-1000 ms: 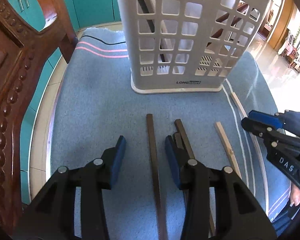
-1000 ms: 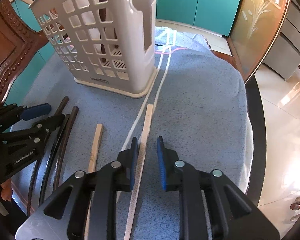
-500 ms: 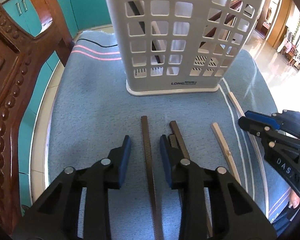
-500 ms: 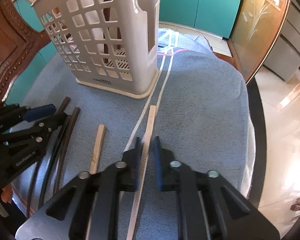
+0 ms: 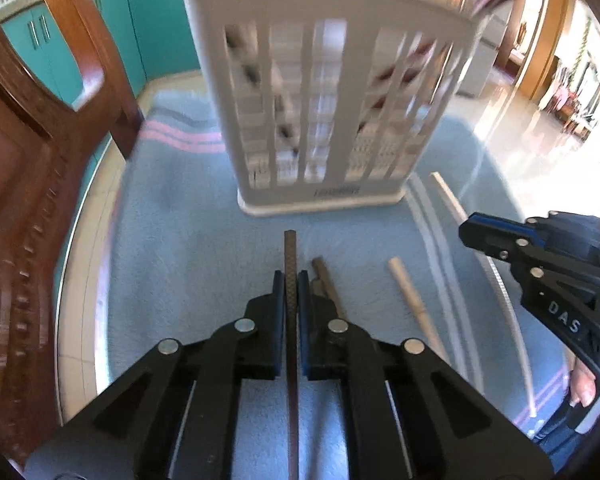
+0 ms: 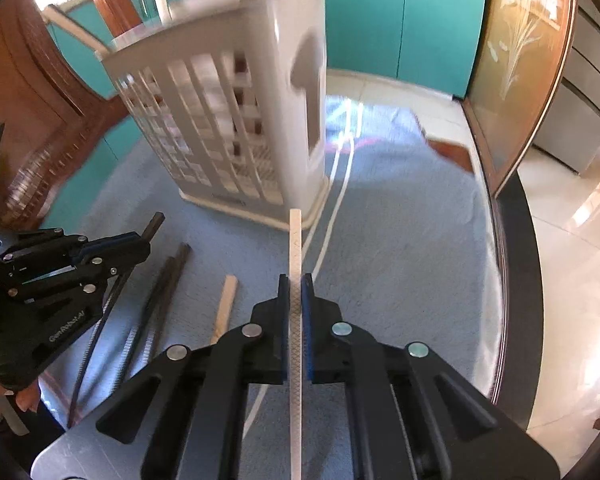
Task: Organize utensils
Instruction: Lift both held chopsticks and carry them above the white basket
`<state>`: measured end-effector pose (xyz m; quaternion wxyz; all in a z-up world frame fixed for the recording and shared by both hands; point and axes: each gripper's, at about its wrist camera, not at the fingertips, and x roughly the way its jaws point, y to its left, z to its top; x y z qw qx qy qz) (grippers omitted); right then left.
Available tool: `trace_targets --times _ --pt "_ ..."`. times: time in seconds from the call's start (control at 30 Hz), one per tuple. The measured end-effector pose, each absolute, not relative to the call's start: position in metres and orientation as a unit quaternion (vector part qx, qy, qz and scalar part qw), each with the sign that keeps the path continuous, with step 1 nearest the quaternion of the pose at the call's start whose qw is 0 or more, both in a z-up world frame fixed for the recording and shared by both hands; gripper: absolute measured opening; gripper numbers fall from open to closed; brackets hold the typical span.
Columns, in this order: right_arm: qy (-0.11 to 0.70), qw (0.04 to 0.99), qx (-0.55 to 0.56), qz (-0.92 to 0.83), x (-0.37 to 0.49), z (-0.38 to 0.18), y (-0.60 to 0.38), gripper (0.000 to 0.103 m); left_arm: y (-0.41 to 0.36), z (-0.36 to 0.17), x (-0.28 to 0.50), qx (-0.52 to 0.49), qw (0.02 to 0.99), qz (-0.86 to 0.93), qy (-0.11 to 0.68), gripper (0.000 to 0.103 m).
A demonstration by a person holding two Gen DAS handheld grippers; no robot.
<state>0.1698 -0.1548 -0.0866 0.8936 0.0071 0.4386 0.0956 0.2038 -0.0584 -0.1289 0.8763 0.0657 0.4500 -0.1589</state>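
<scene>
Left wrist: left gripper jaws clamped on dark chopstick, long axis pointing at white basket; a second ago jaws straddled it open; basket blurred | Right wrist: right gripper jaws pinching white chopstick, tip toward basket, lifted off blue cloth; near end cut off.

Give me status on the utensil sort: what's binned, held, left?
Binned: a few sticks already stand in the white basket. Held: left gripper is shut on a dark chopstick; right gripper is shut on a white chopstick. Left on the blue cloth: a brown stick and a pale stick.
</scene>
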Motion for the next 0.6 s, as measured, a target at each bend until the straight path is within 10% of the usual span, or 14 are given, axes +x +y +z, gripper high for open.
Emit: trace_targets --times 0.6 --pt "0.184 0.967 0.068 0.164 0.081 0.104 -0.197 0.006 -0.02 0.048 0.106 0.034 0.944 -0.227 0.237 0.007"
